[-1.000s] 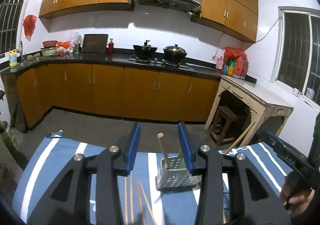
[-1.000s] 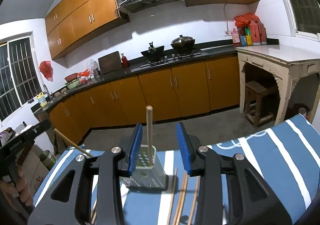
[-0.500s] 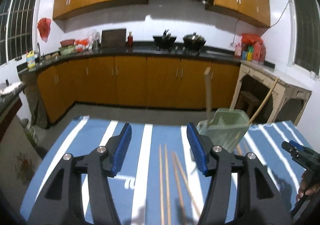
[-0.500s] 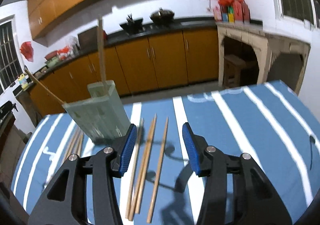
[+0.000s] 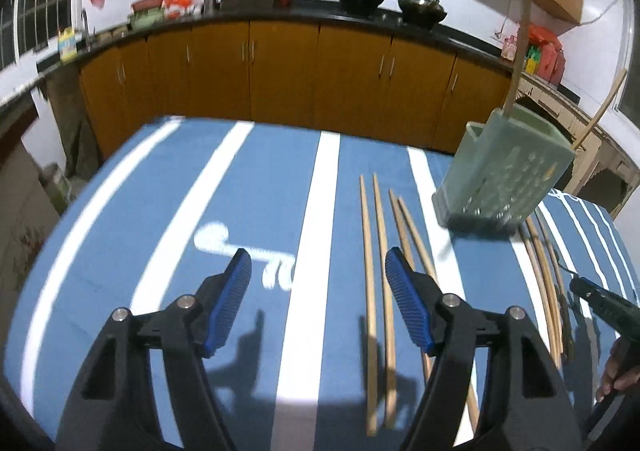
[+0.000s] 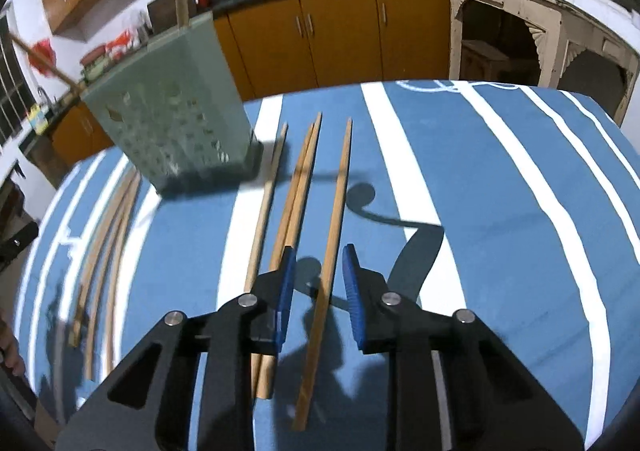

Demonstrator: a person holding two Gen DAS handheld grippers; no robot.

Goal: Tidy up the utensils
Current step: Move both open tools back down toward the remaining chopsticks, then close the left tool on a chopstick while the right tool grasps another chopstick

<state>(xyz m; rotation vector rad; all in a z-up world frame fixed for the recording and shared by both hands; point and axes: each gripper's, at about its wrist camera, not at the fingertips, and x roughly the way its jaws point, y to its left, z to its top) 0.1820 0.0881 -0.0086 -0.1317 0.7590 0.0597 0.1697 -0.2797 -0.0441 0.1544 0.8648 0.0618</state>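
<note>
1. Left wrist view: the left gripper (image 5: 318, 279) hangs over the blue cloth with white stripes (image 5: 240, 203), its blue-padded jaws spread wide with nothing between them.
2. At 1 o'clock from that gripper, 4 loose wooden chopsticks (image 5: 380, 251) lie side by side on the cloth, running toward 12 o'clock; the right pad sits just over them.
3. At 2 o'clock stands the pale green perforated plastic utensil holder (image 5: 504, 171), with 2 wooden sticks (image 5: 520, 31) rising out of its top.
4. More chopsticks (image 5: 544, 275) lie past the holder at 3 o'clock, near the black body of the right gripper (image 5: 600, 303) at the frame edge.
5. Right wrist view: the right gripper (image 6: 319, 271) is low over the cloth, jaws partly open and straddling 1 long wooden chopstick (image 6: 332, 231) that lies between the pads; I cannot tell whether either pad touches it.
6. At 11 o'clock lie 3 more chopsticks (image 6: 292, 191), 2 of them touching, 1 apart.
7. The green holder (image 6: 168, 115) stands at 10 o'clock, a further bundle of chopsticks (image 6: 108, 227) at 9 o'clock.
8. Orange kitchen cabinets (image 6: 340, 35) line the far wall.
</note>
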